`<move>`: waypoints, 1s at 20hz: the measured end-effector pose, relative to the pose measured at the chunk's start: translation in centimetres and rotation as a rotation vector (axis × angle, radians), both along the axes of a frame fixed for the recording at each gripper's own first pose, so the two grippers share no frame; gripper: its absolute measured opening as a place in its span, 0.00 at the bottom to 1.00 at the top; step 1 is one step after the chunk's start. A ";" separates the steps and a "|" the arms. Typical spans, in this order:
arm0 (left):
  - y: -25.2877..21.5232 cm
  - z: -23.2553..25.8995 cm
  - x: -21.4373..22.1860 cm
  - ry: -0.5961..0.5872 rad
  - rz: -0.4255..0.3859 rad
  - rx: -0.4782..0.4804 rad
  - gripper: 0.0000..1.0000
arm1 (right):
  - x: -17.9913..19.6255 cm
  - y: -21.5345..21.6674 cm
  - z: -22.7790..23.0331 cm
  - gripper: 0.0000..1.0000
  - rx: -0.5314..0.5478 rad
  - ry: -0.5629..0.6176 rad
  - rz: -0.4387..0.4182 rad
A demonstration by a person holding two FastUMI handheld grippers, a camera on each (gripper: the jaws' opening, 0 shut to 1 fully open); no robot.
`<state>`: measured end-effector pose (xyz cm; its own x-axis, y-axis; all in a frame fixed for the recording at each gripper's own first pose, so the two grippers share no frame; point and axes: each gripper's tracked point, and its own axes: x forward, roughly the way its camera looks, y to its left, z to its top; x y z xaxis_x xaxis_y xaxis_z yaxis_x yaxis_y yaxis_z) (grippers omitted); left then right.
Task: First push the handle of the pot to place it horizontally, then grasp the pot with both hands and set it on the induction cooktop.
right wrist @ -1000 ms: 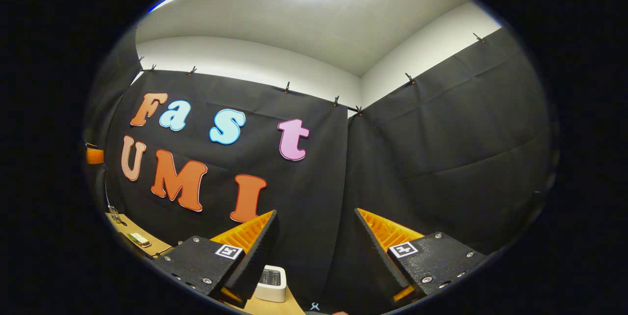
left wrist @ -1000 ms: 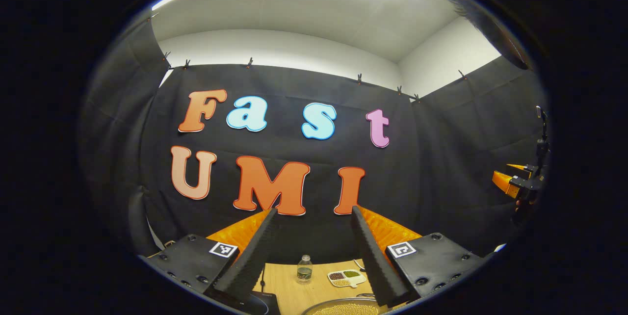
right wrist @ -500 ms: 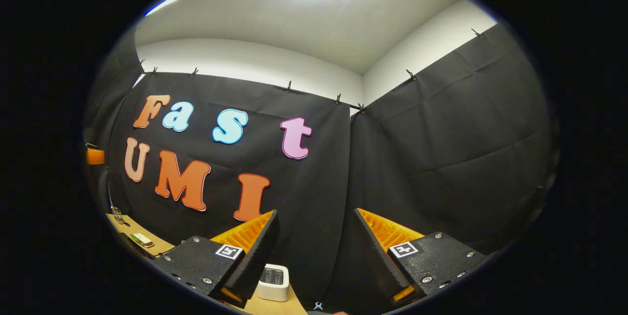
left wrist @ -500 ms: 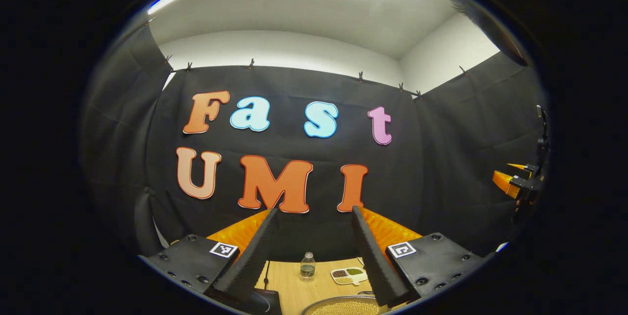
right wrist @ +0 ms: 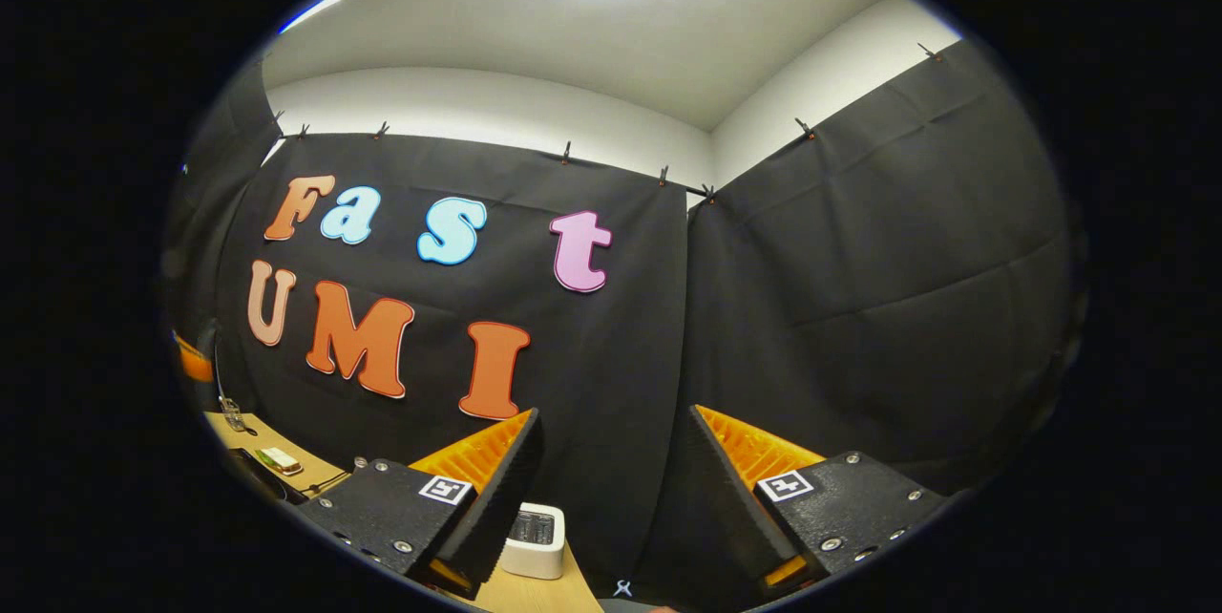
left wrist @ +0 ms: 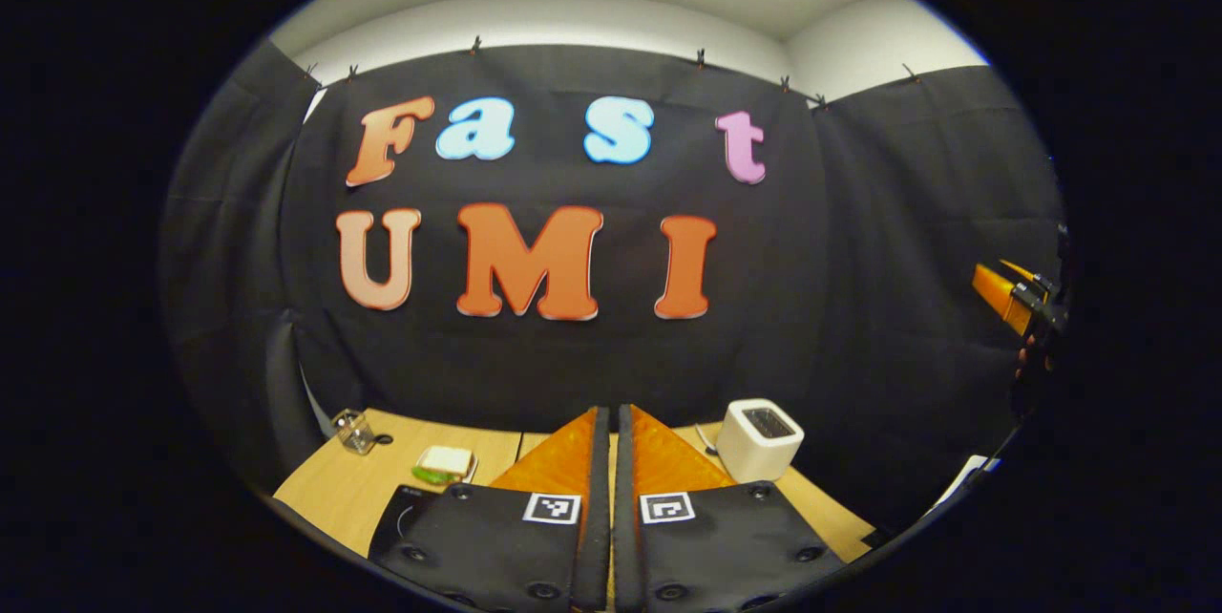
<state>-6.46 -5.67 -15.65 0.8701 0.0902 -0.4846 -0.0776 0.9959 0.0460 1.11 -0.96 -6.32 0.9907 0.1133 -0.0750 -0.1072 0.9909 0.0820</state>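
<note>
I have the left claw [left wrist: 611,422] pinched together with nothing between its fingers, which I read as the setup for the first step, nudging the pot handle with a closed tip. The right claw [right wrist: 611,432] stands apart and empty, aimed high at the booth wall. I cannot place the pot: neither camera has it just now, so I judge it sits below both claws. Ahead of the left claw lies the table [left wrist: 334,489], with a white toaster [left wrist: 759,439] ahead to its right, a sandwich [left wrist: 444,463] and a small glass [left wrist: 355,430] ahead to its left, and the cooktop [left wrist: 406,508] corner just left of its base. Next I should tip the left claw down until the handle comes into sight.
</note>
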 end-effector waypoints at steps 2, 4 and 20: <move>-0.1 -3.8 -2.0 0.141 0.031 -0.057 0.08 | -0.2 0.2 -0.7 0.93 0.001 0.013 0.019; -0.5 -7.5 -4.1 0.261 0.057 -0.112 0.07 | -0.2 0.2 -1.5 0.93 0.004 0.026 0.027; -2.5 -24.9 -21.3 1.099 0.289 -0.374 0.08 | 0.1 -2.1 -4.4 0.93 0.001 0.097 -0.045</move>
